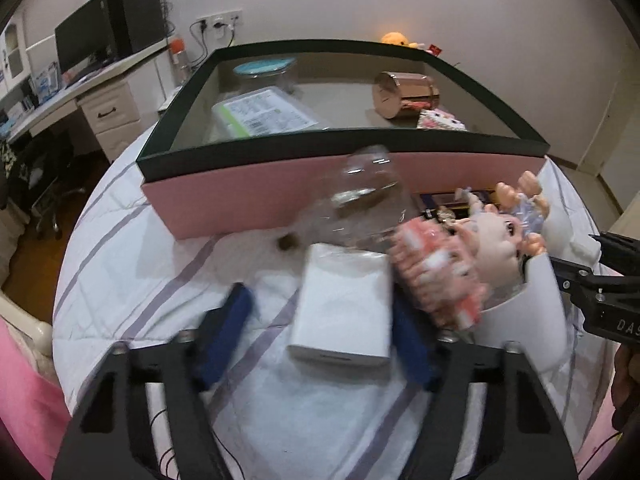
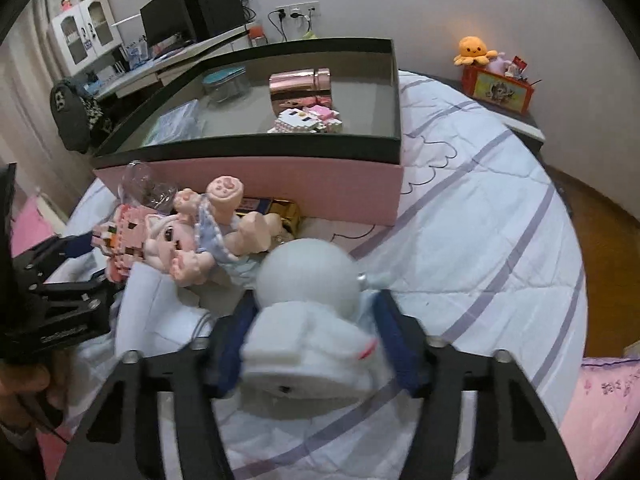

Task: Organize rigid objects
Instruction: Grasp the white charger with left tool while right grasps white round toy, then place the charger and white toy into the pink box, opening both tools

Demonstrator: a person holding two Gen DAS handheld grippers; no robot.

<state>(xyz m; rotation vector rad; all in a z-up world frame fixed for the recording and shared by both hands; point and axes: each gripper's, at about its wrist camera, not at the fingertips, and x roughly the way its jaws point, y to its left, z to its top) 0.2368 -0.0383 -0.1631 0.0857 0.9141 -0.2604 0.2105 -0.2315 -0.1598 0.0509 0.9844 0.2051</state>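
Observation:
A pink box with a dark rim (image 1: 248, 200) (image 2: 280, 184) stands on the bed and holds a rose-gold can (image 1: 400, 94) (image 2: 300, 82), a glass jar and a flat pack. My left gripper (image 1: 324, 320) is open around a white rectangular box (image 1: 344, 304) lying on the sheet; its fingers stand clear of both sides. My right gripper (image 2: 316, 328) is shut on a white astronaut-shaped figure (image 2: 312, 312). Beside them lie a pink block toy (image 1: 436, 276) (image 2: 120, 248), a doll (image 1: 500, 232) (image 2: 208, 232) and a clear plastic jar (image 1: 360, 208).
The bed has a white sheet with purple stripes (image 2: 480, 240). A desk with a monitor (image 1: 80, 40) stands at the back left. An orange plush (image 2: 474, 50) and a red tin (image 2: 500, 88) sit on a side table at the right.

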